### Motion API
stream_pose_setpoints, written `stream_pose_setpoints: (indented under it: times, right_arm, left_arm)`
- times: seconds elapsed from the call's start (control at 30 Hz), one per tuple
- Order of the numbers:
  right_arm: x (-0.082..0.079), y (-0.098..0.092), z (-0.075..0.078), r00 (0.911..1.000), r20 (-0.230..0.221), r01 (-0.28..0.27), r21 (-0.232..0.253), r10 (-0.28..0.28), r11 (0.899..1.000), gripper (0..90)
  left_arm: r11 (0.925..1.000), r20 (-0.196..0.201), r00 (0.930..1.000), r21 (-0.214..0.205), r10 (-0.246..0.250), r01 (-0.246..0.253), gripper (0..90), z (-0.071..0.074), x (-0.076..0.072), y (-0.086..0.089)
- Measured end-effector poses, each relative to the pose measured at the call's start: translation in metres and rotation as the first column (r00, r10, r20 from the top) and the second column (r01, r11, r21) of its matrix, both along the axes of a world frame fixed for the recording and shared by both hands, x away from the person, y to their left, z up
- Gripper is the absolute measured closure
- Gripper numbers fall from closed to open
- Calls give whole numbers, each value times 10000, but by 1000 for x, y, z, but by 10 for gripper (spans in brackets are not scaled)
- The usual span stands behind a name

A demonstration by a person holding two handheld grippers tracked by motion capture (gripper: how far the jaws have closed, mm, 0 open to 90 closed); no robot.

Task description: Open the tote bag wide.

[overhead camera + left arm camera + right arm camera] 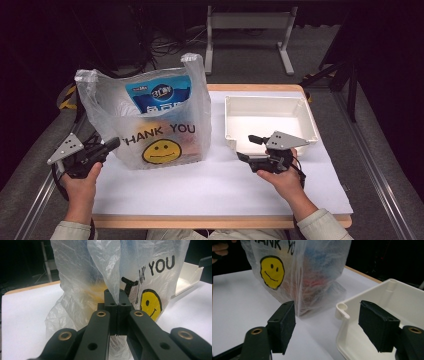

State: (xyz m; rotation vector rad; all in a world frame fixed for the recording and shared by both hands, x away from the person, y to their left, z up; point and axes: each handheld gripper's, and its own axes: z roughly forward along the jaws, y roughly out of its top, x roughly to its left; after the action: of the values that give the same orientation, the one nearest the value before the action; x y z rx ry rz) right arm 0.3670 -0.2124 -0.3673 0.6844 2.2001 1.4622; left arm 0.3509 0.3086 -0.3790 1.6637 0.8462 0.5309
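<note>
Thin, see-through plastic makes up the bag (150, 120), which stands upright on the left half of the white table (215, 185), its two handles sticking up. It carries a blue label near the top, the words THANK YOU below that, and a yellow smiley (161, 151) at the bottom; coloured packs show dimly through the film.

At the far left, the left gripper (111, 144) comes in low from the bag's left side, held in the person's left hand (82, 177). In the left gripper view its jaws are clenched together on a fold of the bag's film (113, 290), which rises pinched between the pads, with the smiley (150, 304) just to the right of them.

To the right of the bag, a white tray (305, 116) sits on the right half of the table, near the bag but apart from it. The right gripper (250, 147) hovers at the tray's front left corner, held in the right hand (280, 175) and pointing left toward the bag. Its jaws stand released and wide, with nothing between the pads: the right gripper view shows one pad over bare table in front of the bag (297, 277) and the other over the tray (402, 302).
</note>
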Motion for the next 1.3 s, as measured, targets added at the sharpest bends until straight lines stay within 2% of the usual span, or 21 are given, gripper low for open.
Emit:
stream_pose_setpoints:
  times: [0.1, 0.4, 0.57, 0.83, 1.07, 1.3]
  right_arm:
    - [7, 13, 6, 9997, 105, -230, 31, 230, 9997, 263]
    - [26, 44, 21, 9986, 418, -341, 134, 335, 9993, 188]
    - [39, 65, 29, 9984, 390, -431, 340, 418, 9985, 168]
    - [55, 90, 41, 9976, 430, -551, 88, 547, 9984, 145]
    - [68, 102, 35, 9991, 141, -390, 6, 390, 9992, 150]
    - [74, 108, 41, 9989, 137, -444, 173, 442, 9989, 158]
  left_arm:
    - [10000, -16, 10000, 32, -8, 8, 898, 0, 0, -1]
    - [9998, 30, 10000, 179, 36, -36, 898, 2, 0, 0]
    - [9998, -3, 9999, 155, 122, -122, 898, 1, 0, 0]
    - [9997, 13, 9998, 174, 177, -178, 898, 2, 1, 1]
    - [9996, -24, 9998, 221, 172, -172, 898, 2, 1, 1]
    - [9995, 19, 9997, 215, 249, -249, 898, 3, 1, 3]
